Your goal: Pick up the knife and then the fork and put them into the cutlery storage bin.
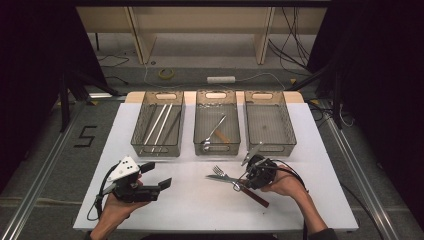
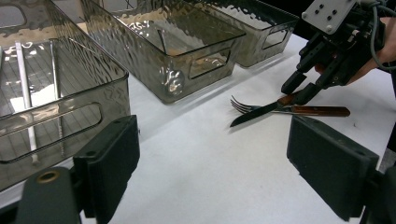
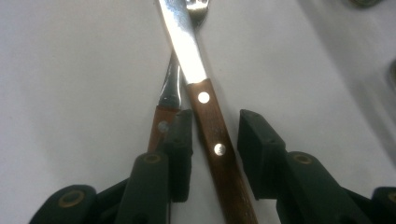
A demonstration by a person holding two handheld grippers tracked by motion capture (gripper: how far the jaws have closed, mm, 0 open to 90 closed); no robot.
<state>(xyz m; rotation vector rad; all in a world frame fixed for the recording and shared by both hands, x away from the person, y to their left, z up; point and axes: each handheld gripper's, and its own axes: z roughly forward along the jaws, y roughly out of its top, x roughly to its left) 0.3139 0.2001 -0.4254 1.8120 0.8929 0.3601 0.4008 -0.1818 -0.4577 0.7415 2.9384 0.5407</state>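
A wooden-handled knife [image 1: 220, 178] lies crossed over a fork [image 1: 217, 170] on the white table, in front of the middle bin. My right gripper [image 1: 240, 184] is down on them. In the right gripper view its jaws straddle the knife handle [image 3: 214, 135]: the left jaw sits against it and over the fork handle [image 3: 160, 127], while a gap shows at the right jaw, so the right gripper [image 3: 215, 120] is open. My left gripper [image 1: 158, 175] rests near the table's front left, open and holding nothing; its view shows the knife blade [image 2: 254, 114] and fork tines [image 2: 239, 104].
Three clear bins stand in a row at the back: the left bin [image 1: 136, 131] holds long metal rods, the middle bin [image 1: 196, 131] a spoon and a wooden-handled piece, the right bin [image 1: 291, 131] nothing. White tabletop [image 1: 195, 200] lies between the two grippers.
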